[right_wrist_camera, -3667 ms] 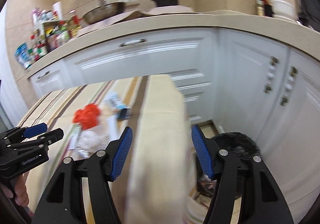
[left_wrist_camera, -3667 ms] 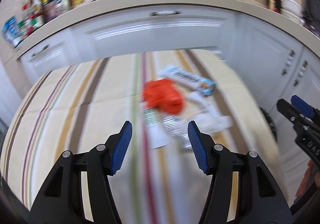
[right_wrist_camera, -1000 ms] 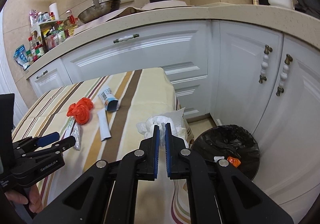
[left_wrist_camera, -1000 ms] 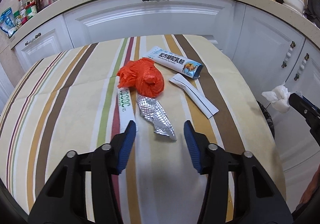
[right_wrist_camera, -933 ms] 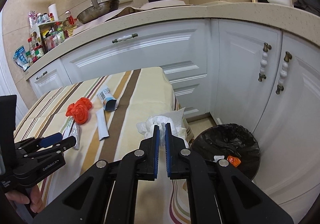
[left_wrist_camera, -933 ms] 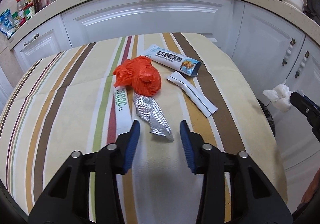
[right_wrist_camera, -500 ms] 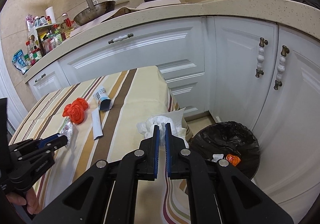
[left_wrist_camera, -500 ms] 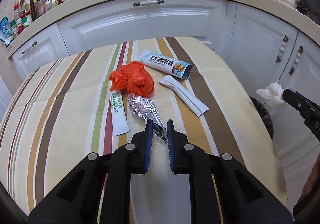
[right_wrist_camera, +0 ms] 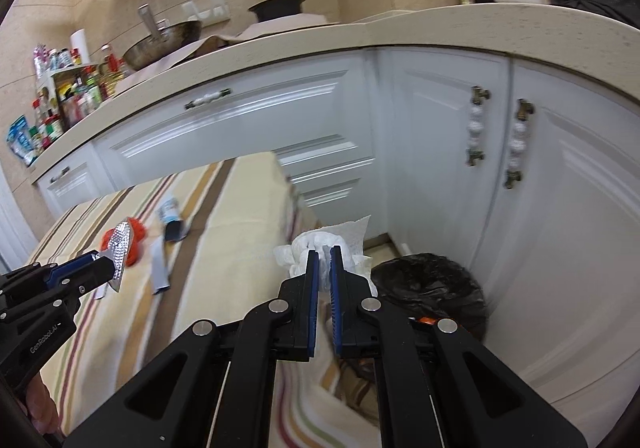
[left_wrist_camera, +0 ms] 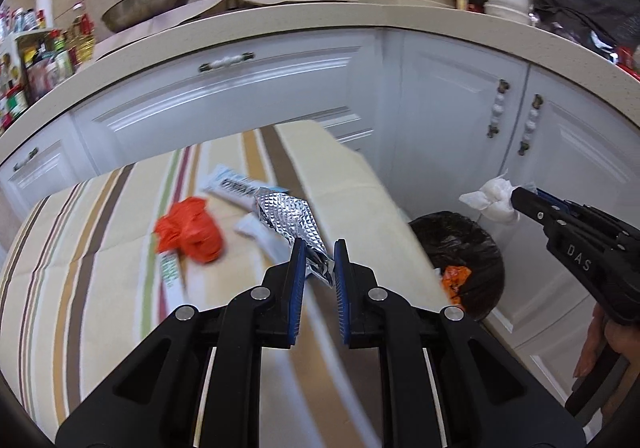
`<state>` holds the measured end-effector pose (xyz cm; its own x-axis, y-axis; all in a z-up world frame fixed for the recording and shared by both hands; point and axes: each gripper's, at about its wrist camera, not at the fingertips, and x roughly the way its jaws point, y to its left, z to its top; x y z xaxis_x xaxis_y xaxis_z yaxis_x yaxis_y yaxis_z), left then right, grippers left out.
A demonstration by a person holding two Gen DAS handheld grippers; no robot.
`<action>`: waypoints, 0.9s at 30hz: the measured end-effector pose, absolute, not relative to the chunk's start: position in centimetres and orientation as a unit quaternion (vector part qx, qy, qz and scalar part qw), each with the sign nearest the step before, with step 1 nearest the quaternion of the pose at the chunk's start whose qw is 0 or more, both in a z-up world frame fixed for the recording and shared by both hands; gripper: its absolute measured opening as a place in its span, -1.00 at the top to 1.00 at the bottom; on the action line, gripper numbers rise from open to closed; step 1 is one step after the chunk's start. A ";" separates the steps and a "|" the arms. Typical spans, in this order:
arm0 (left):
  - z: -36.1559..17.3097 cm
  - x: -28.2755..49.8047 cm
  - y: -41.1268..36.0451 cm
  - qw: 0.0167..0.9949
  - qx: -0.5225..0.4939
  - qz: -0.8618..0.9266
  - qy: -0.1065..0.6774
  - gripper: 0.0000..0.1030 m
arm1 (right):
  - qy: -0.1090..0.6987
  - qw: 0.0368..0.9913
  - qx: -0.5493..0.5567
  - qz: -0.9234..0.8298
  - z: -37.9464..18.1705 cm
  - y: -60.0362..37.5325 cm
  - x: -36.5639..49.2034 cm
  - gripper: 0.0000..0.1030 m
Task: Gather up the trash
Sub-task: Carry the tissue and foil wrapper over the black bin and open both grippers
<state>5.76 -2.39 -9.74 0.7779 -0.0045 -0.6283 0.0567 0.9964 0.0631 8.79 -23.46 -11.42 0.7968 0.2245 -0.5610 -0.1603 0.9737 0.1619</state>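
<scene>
The left tool grips the silver foil wrapper above the tabletop, the right tool pinches the white tissue, and both probably need carrying over the black bin for release.

A: What is crowding the right gripper?
B: Cabinet doors are standing ahead and right; the bin is sitting open just below-right.
A: Its left?
B: The table edge is pressing close.

Left gripper and right gripper both raised, jaws clamped on held scraps.
</scene>
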 end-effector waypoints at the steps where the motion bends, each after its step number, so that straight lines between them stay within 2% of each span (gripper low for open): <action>1: -9.8 6.1 -3.2 0.942 0.045 -0.026 0.332 0.73 | 0.300 0.948 0.053 0.094 -11.4 -24.0 8.8 0.88; 25: -13.4 16.8 -17.1 0.918 0.071 -0.115 0.373 0.72 | 0.293 0.954 0.061 0.008 -13.6 -32.2 11.7 0.88; 27: -14.3 17.7 -17.9 0.913 0.077 -0.115 0.383 0.62 | 0.296 0.953 0.065 0.009 -14.1 -32.5 12.3 0.86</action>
